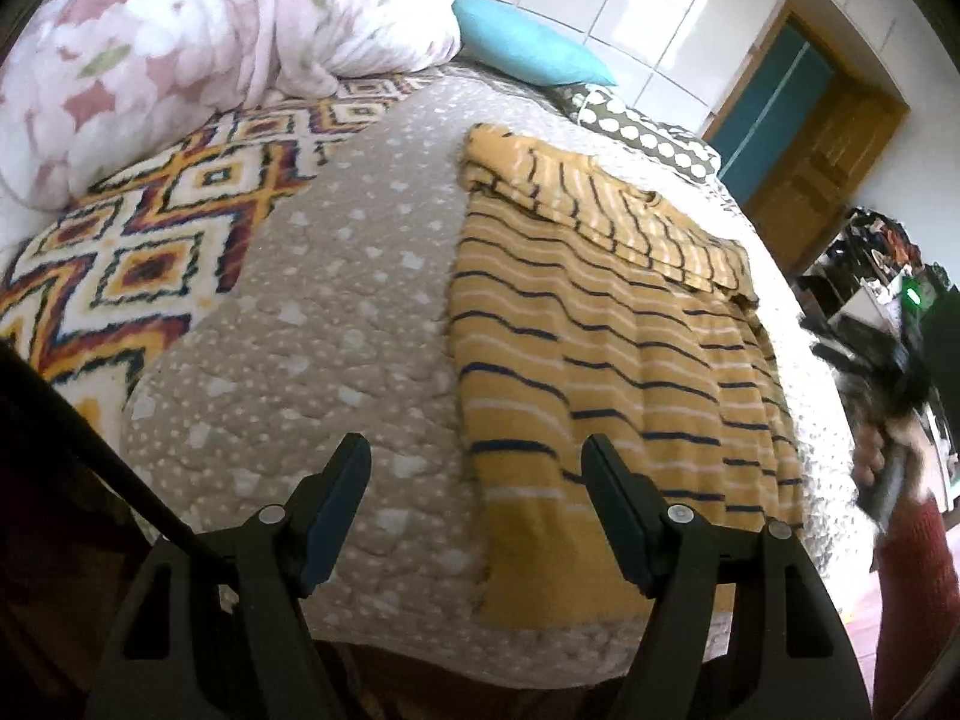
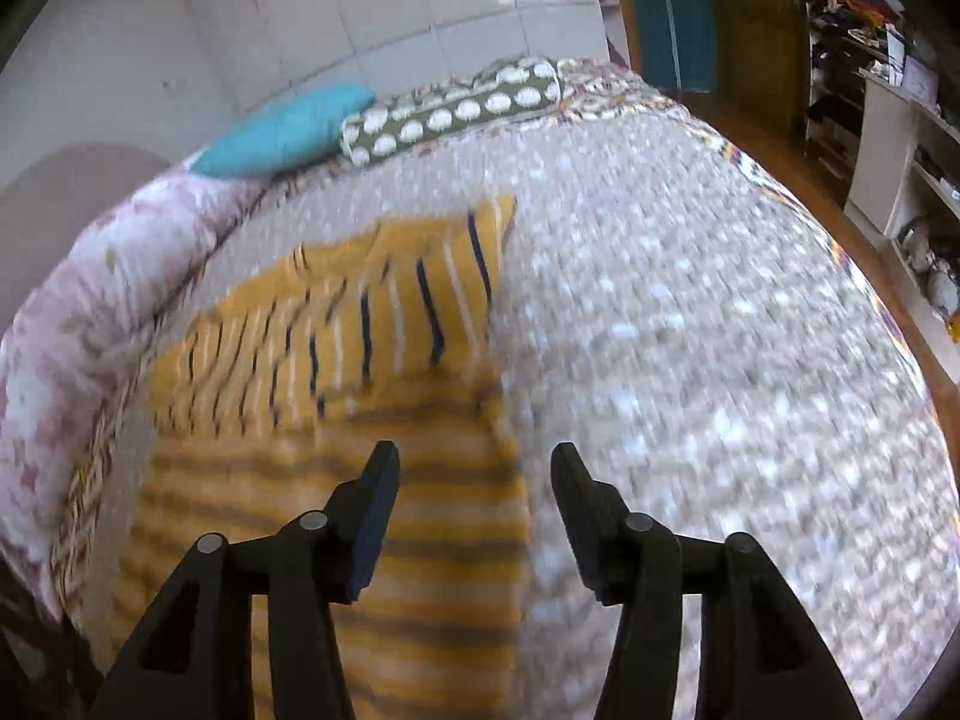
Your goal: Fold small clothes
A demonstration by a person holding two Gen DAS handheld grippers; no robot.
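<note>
Here's the bed, covered by a beige bedspread dotted with white, and it fills most of both views. A big pink flowered duvet is bunched at the far left corner, with a diamond-patterned blanket lying flat just below it. Against the far white wall sit a teal pillow and a spotted cushion, touching each other.

Now the shirt, mustard yellow with dark and white stripes. It lies flat on the right half of the bed in the left wrist view, long axis running from the near edge away toward the pillows. Its hem reaches almost to the near edge of the bed; the far end is folded over, a sleeve laid across the body at an angle. Its left side is a straight edge.

Room to move: left of the shirt there's a broad bare stretch of bedspread up to the patterned blanket. From the right wrist view, the bedspread right of the shirt is bare too, out to the bed's edge, then wooden floor and shelves.

The left gripper hangs above the near edge, jaws wide, nothing between them, straddling the shirt's left edge. The right gripper hangs over the shirt's right edge, jaws apart and empty; that picture is blurred. A red sleeve shows at far right.
</note>
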